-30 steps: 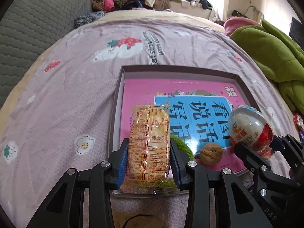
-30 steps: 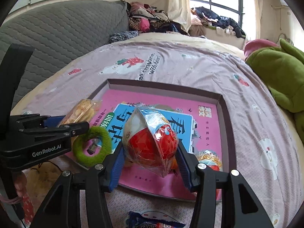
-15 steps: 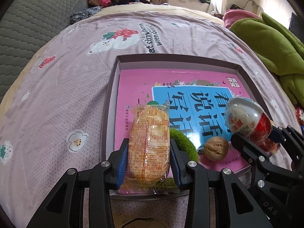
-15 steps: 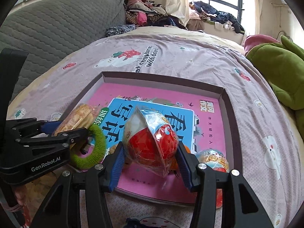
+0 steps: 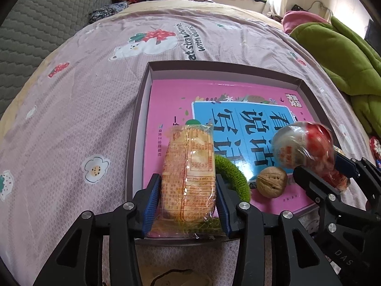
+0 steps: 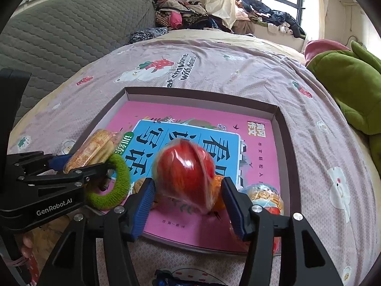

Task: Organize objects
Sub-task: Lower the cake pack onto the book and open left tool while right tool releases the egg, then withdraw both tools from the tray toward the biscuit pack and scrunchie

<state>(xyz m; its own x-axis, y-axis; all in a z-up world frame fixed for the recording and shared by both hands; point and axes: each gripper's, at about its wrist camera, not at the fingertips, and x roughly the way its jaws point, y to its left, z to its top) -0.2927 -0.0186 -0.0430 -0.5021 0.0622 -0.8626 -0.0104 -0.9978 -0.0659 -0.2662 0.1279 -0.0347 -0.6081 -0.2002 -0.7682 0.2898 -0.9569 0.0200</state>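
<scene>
Grippers over shallow box on bed, both loaded.

Left gripper (image 5: 188, 197): jaws closed on upright cracker packet (image 5: 188, 174), held above near-left corner of box (image 5: 221, 68). Right gripper (image 6: 188, 205): jaws look spread; wrapped egg toy (image 6: 184, 178) sits between them, blurred, so contact with the pads cannot be told. Pink book (image 5: 214, 97) lines box floor; on it lie green ring (image 5: 234, 174) and walnut (image 5: 271, 182), just beside each other. Second wrapped egg (image 6: 264, 199) at near-right corner.
</scene>
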